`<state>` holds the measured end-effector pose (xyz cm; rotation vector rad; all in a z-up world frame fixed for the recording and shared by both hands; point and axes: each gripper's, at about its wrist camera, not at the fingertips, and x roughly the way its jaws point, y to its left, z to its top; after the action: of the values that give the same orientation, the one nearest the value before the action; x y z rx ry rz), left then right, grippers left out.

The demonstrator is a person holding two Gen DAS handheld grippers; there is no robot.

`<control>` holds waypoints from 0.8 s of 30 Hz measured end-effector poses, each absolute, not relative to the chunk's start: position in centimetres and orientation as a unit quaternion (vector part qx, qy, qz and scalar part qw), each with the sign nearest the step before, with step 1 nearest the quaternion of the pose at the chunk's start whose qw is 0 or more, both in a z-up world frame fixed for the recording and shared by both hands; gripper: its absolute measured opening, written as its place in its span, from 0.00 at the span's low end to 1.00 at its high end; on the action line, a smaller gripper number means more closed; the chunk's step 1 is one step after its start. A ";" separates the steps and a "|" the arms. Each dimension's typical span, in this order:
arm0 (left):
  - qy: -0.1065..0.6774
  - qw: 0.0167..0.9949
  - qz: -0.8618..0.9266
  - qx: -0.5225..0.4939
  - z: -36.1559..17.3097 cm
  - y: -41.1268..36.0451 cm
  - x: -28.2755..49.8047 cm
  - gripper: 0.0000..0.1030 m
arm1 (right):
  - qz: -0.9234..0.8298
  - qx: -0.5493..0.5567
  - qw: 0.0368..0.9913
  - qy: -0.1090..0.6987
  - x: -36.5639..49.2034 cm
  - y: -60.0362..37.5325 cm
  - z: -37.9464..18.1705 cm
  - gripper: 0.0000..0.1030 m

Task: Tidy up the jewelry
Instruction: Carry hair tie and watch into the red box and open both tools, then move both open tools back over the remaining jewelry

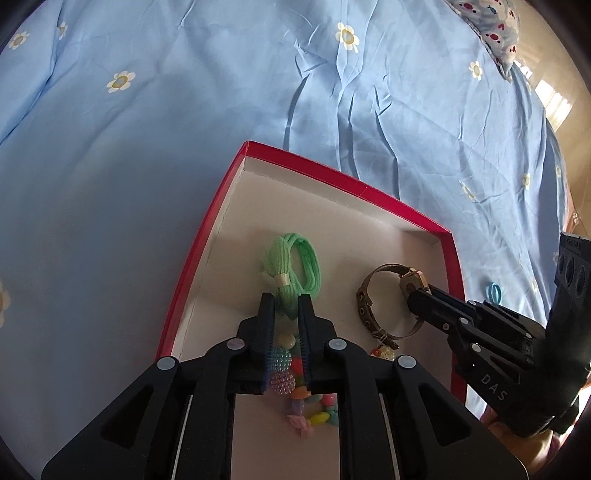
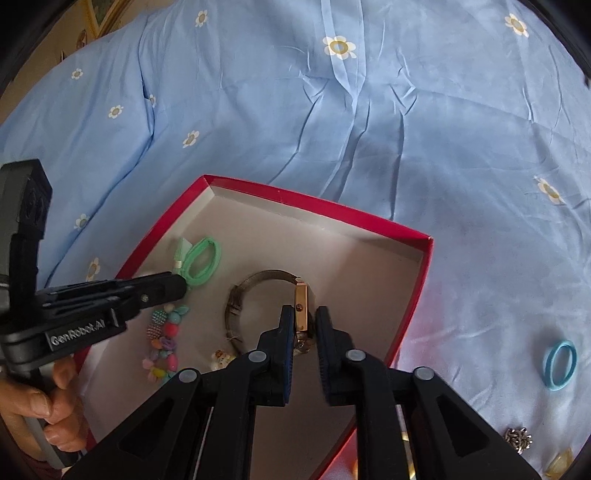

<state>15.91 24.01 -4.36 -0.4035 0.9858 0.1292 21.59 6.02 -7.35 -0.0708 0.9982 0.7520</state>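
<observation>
A red box [image 1: 207, 236] with a pale inside lies on the blue bedsheet; it also shows in the right wrist view [image 2: 295, 197]. My left gripper [image 1: 286, 301] is inside it, shut on a green hair tie [image 1: 295, 264], above a colourful bead bracelet [image 1: 295, 380]. My right gripper [image 2: 304, 314] is inside the box with its jaws around the gold case of a wristwatch [image 2: 301, 308]. A small gap shows at the right pad. The watch [image 1: 388, 295] rests on the box floor.
A blue hair tie [image 2: 559, 363], a silver trinket [image 2: 519, 438] and a yellowish piece [image 2: 559, 463] lie on the sheet right of the box. A small charm [image 2: 221, 359] lies in the box. A patterned pillow [image 1: 487, 26] is at the far right.
</observation>
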 end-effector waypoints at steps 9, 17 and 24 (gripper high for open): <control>0.459 0.865 0.073 -0.189 -3.0 23.4 14.1 0.36 | 0.358 0.011 0.818 0.451 20.5 3.8 -5.5 0.34; 0.433 0.872 0.069 -0.217 -1.2 21.9 10.8 0.39 | 0.354 0.046 0.824 0.439 18.0 -0.3 -3.8 0.34; 0.425 0.878 0.043 -0.217 0.1 18.9 8.7 0.39 | 0.333 0.063 0.832 0.438 15.6 -4.9 -3.5 0.36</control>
<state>8.74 18.89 0.15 -0.4529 0.8868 0.0907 15.64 -4.91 -3.49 0.1334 0.9292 0.7069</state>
